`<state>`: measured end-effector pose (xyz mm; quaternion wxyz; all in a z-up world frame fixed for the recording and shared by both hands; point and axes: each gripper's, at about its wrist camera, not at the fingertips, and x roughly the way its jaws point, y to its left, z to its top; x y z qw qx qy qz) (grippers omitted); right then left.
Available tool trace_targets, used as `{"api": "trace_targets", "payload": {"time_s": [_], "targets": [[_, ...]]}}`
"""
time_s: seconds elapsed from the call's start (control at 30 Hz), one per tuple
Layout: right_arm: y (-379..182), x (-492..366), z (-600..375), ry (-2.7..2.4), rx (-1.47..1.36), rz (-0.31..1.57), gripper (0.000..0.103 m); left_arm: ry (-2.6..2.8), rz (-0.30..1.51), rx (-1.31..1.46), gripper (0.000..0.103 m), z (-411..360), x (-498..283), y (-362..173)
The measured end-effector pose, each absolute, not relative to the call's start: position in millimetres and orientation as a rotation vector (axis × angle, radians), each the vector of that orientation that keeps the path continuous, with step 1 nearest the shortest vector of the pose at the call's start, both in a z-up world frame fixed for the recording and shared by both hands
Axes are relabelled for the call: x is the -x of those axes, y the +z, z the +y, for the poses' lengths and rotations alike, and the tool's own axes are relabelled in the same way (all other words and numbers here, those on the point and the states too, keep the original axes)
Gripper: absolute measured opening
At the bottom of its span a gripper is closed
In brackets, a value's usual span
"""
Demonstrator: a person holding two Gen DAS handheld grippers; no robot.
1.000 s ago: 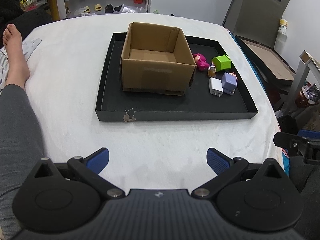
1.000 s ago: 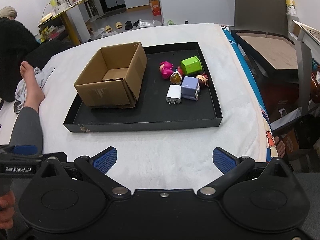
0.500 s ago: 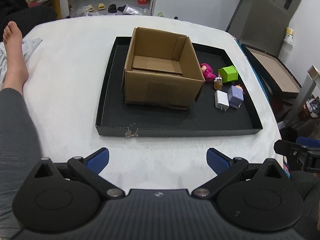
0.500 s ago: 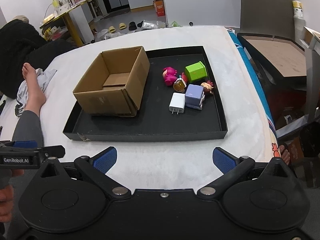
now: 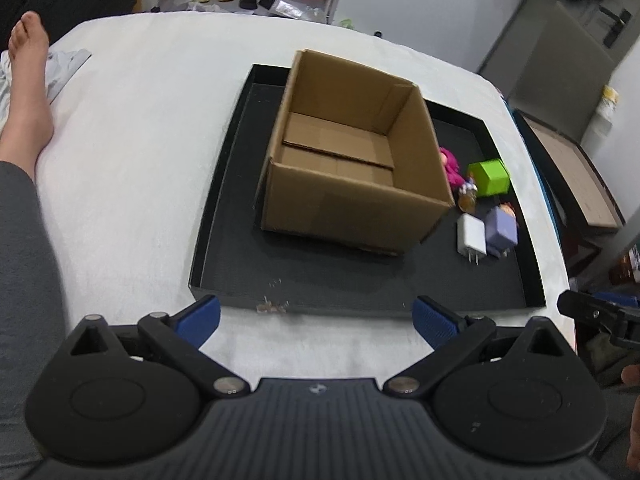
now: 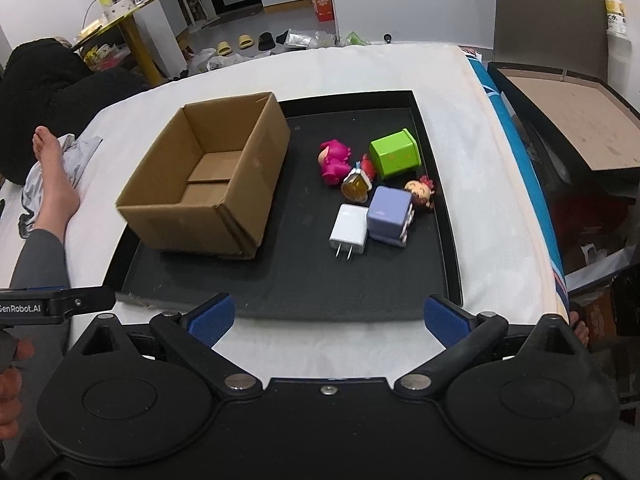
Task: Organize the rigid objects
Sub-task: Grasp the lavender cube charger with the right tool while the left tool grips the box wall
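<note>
One cardboard box stands open and upright on the left part of the single black tray, its inside bare down to the bottom flaps. Six small things lie loose on the tray floor to the right of the box: one pink figure, one amber, bottle-like trinket just beside it, one green cube, one white plug charger with its prongs toward me, one lilac block touching the charger, and one little doll head behind the lilac block. My left gripper hovers at the near edge of the tray with its fingers spread wide, holding nothing. My right gripper hovers at the same edge, equally wide apart and holding nothing.
</note>
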<state>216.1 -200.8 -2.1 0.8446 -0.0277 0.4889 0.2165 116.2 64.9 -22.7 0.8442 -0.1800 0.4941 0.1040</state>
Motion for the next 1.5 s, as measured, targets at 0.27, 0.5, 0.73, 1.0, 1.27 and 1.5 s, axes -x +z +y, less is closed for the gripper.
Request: {"api": "trace_targets", "payload": {"time_s": [0.27,0.5,0.73,1.0,1.27,1.5], "targets": [[-18,-252,-199,0.420,0.063,1.073,0.100,0.241,1.059,0.427,0.101,90,-142,-32],[-36,-284,-197,0.386,0.036,1.132,0.100,0.240,1.075,0.432,0.097,107,-167,-37],[-44,-322,-200,0.356,-0.022,1.170,0.094,0.243,1.086,0.399,0.092,116,-185,-37],[-66,-353,-203,0.309,-0.036,1.211,0.086,0.259,1.090,0.374,0.092,126,-204,-38],[-83,-368,-196,0.306,-0.030,1.251,0.081,0.289,1.094,0.367,0.084,136,-220,-41],[-98,-377,-186,0.273,0.000,1.275,0.077,0.285,1.162,0.398,0.065,143,-229,-62]]}}
